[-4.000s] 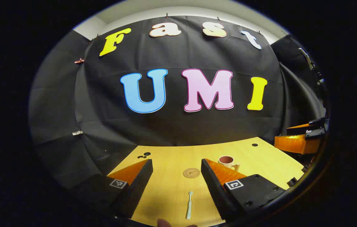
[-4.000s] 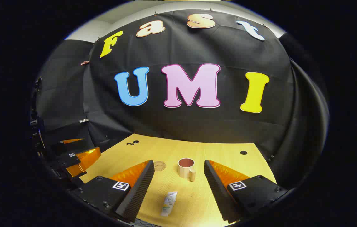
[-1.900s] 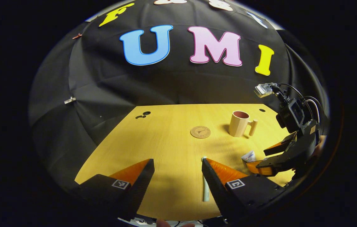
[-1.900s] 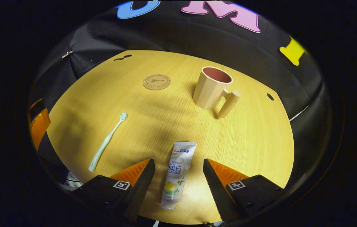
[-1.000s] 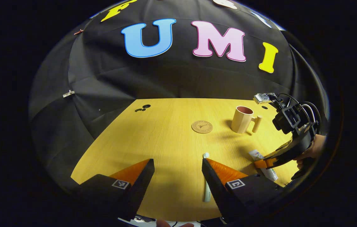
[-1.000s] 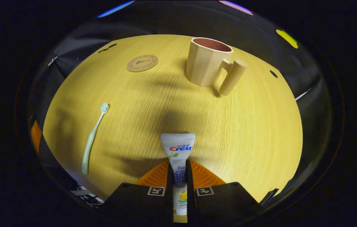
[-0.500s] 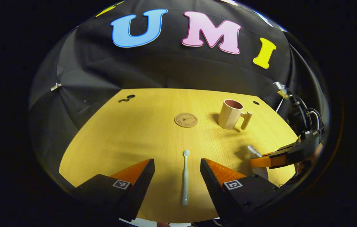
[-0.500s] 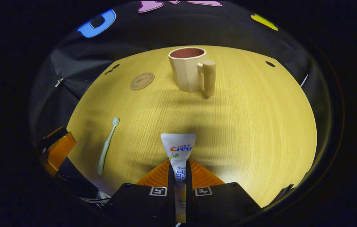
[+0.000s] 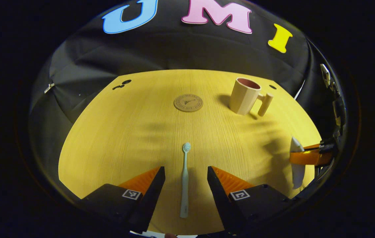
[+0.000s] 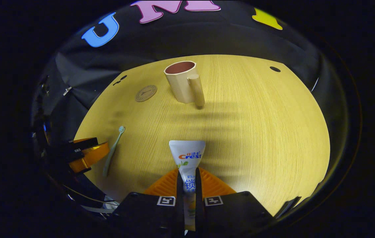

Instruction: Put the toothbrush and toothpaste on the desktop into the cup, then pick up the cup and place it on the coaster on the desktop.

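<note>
- Right gripper (image 10: 186,180): jaws clamped on the toothpaste (image 10: 187,155), held above the table (image 10: 260,132).
- Left gripper (image 9: 184,172): jaws apart, straddling the toothbrush (image 9: 184,180) lying flat.
- Cup (image 9: 244,96) stands upright beside the coaster (image 9: 188,102), not touching.

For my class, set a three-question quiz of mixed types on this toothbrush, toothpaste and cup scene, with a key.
1. True or false: the right claw is shut on the toothpaste.
2. Multiple choice: the toothbrush lies A) in the cup, B) flat on the desktop between the open left claw's fingers, C) on the coaster.
3. Fill in: the cup stands upright on the desktop, beside the ____, not on it.

Key: 1 true; 2 B; 3 coaster.
</note>
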`<state>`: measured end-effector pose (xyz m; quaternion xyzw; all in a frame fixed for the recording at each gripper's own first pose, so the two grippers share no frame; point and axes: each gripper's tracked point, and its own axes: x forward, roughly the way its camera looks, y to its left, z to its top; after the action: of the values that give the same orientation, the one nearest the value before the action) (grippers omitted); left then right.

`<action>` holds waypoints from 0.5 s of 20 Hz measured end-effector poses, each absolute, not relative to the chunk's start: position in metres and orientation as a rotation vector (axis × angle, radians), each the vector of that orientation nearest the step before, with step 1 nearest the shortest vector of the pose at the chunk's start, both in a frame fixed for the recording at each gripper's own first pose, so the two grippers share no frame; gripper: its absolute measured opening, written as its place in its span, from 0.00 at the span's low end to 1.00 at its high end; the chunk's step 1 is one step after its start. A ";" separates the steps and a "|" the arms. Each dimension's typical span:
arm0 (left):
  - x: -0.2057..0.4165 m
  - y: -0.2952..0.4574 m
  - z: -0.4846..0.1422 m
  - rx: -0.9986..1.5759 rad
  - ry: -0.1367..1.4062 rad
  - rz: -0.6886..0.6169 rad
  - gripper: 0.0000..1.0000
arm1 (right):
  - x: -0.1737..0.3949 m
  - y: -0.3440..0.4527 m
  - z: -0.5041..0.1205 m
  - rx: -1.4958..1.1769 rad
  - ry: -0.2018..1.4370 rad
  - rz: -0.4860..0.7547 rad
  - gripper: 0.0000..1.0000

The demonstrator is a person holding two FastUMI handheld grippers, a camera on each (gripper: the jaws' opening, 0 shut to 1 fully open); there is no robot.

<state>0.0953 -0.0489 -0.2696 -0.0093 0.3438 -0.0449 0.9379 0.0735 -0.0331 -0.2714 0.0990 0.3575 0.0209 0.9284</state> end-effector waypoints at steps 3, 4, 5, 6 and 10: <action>0.095 -0.049 -0.295 0.004 0.786 -0.073 0.82 | 0.072 -0.039 -0.270 0.208 0.727 0.062 0.17; 0.095 -0.049 -0.300 0.002 0.804 -0.065 0.79 | 0.072 -0.041 -0.269 0.204 0.724 0.068 0.17; 0.096 -0.050 -0.305 -0.005 0.821 -0.059 0.79 | 0.071 -0.043 -0.268 0.199 0.721 0.072 0.17; 0.095 -0.049 -0.305 -0.015 0.821 -0.053 0.77 | 0.071 -0.046 -0.267 0.196 0.719 0.075 0.17; 0.102 -0.052 -0.307 -0.018 0.854 -0.081 0.78 | 0.070 -0.051 -0.267 0.206 0.720 0.091 0.17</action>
<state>0.1016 -0.0520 -0.3071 -0.0086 0.4141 -0.0393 0.9094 0.0704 -0.0514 -0.2674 0.1007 0.3513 0.0442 0.9298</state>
